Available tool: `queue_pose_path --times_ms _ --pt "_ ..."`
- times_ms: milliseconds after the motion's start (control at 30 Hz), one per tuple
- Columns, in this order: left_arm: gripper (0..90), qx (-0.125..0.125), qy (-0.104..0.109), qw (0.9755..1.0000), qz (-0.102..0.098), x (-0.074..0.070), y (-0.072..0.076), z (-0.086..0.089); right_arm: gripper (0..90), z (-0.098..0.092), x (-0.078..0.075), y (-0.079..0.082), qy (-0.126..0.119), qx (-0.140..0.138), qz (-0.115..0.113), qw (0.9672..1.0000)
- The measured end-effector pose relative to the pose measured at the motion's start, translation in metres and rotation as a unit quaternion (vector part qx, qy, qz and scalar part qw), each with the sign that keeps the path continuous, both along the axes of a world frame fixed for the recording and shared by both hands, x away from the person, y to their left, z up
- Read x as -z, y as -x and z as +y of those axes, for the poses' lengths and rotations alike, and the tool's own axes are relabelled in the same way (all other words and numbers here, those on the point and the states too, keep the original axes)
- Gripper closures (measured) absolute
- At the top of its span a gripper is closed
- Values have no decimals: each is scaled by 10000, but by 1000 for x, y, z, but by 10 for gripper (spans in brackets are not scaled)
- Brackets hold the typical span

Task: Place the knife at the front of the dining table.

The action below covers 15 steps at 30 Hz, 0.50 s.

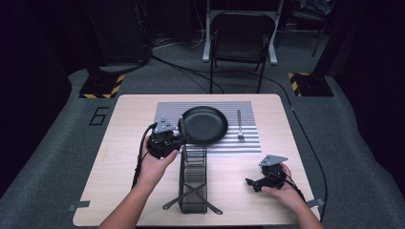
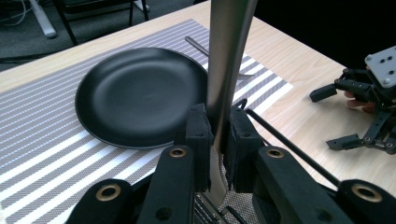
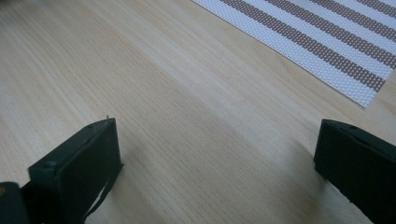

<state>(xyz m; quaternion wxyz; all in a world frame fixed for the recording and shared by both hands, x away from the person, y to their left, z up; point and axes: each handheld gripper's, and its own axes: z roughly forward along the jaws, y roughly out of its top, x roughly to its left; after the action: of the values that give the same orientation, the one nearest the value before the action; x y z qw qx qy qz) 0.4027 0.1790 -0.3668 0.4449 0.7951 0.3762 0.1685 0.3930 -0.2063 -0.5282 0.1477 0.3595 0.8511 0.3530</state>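
The left gripper (image 2: 217, 140) has its jaws clamped on an upright metal utensil handle (image 2: 226, 60), just beside the black plate (image 2: 140, 95) on the striped placemat (image 2: 42, 135).

Utensil (image 2: 226, 56): metal handle clamped upright beside the black plate (image 2: 140, 95); top cropped, working end hidden behind the jaws.
Fork (image 2: 198, 45): beyond plate, largely hidden behind that handle.

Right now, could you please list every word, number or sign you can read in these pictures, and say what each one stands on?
"6": a dark numeral on the grey floor beside the table's left edge.
No other text can be read on the plate, mat or either hand-held gripper.
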Motion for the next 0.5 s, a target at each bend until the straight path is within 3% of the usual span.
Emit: queue_pose_path --times_ms 500 --pt "813 104 18 9998 -147 -39 0 2 0 0 0 0 2 -3 -2 10000"
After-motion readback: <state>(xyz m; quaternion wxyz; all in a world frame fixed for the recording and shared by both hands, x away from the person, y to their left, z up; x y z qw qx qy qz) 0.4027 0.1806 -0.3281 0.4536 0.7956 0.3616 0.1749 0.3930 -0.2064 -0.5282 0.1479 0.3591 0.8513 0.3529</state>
